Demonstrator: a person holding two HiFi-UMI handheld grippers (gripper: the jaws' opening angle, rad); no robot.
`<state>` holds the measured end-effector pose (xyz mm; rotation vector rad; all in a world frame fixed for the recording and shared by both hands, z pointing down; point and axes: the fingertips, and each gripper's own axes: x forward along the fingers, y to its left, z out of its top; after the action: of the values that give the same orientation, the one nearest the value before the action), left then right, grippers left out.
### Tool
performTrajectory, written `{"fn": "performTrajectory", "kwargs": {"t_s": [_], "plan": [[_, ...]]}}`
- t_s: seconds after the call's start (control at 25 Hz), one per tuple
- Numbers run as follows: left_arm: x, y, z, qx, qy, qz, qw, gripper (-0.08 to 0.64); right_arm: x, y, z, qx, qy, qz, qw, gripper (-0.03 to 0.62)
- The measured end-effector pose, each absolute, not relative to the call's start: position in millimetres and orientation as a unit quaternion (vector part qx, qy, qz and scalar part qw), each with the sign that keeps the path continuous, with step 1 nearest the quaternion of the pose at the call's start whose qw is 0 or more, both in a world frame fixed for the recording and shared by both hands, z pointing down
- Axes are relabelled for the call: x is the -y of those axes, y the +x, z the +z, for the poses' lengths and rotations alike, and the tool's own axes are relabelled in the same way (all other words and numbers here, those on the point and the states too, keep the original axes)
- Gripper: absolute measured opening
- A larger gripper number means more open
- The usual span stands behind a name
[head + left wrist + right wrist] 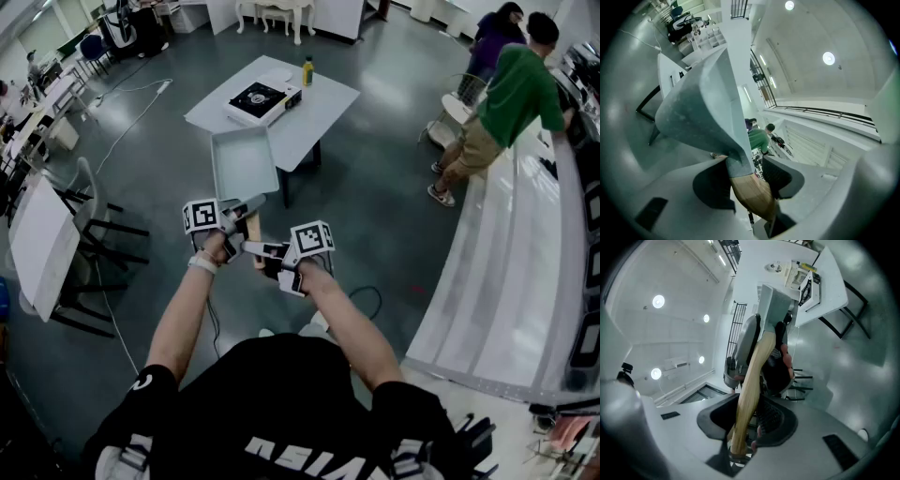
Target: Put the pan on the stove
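We are in the carrying step: the pan [242, 161], a grey square one, is up in the air in front of us, over the floor [375, 234] and well short of the counter [319, 112] that stands farther off. Both tools have it by its wooden handle [746, 394]. The left gripper [246, 208] is clenched where the wood meets the pan's metal neck, its jaws set wide around that thick part. The right gripper [262, 249] is clamped on the wood nearer to us, close behind the left one. Both point about level, so the pan juts out away from us with its open side up. The stove [261, 97] sits on the far part of the counter, a flat white box with a dark burner top, and a yellow bottle [307, 70] stands just to its right. Nothing is on the burner, so we judge the task well under way but the placing not yet begun. The next move calls for closing the gap to the counter, then bringing the pan over the burner and lowering it flat. The bottle is close enough to the stove that the pan's right edge should be kept clear of it, and neither grip should loosen until the base rests on the burner.
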<state>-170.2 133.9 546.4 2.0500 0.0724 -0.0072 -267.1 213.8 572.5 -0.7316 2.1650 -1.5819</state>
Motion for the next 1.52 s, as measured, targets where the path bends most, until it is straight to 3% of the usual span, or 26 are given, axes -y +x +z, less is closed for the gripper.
{"fn": "performTrajectory", "kwargs": {"t_s": [0.96, 1.52], "plan": [[-130, -116, 579, 0.021, 0.871, 0.029, 0.49, 0.175, -223, -203, 592, -0.762, -0.241, -0.576, 0.171, 0.097], [-126, -95, 576, 0.008, 0.857, 0.008, 0.515, 0.176, -215, -187, 594, -0.759, -0.233, -0.584, 0.169, 0.097]]}}
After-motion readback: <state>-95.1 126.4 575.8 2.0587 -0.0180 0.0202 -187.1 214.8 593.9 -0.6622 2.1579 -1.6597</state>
